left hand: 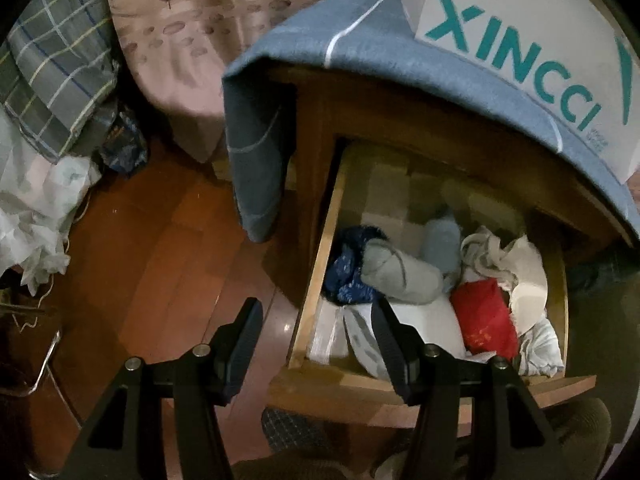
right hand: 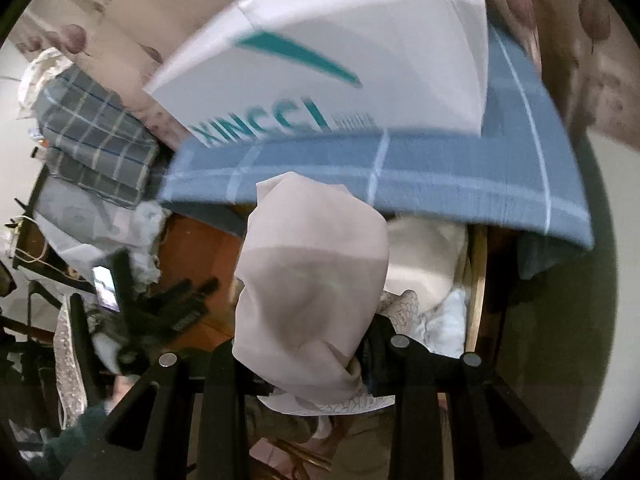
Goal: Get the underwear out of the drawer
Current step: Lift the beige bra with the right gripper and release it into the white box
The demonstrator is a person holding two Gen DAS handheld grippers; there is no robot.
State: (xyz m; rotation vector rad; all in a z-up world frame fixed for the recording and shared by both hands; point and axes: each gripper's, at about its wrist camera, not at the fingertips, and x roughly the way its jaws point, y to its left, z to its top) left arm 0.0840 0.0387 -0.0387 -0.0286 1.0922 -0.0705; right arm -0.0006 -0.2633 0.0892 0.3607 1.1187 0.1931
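Clamped between the right gripper's (right hand: 304,364) fingers, a pale pink piece of underwear (right hand: 316,280) hangs over the open drawer (left hand: 316,264) of a nightstand draped with a blue cloth (right hand: 400,176), a white box (right hand: 340,60) on top. Meanwhile the left gripper (left hand: 316,320) hovers half open and empty at the drawer's front left corner, one finger over the floor (left hand: 160,240), the other over the rolled clothes (left hand: 396,272) inside. Risk, judged from here: the thin fabric is pinched by one fold and could slip free, or snag neighbouring garments or the cloth's edge.
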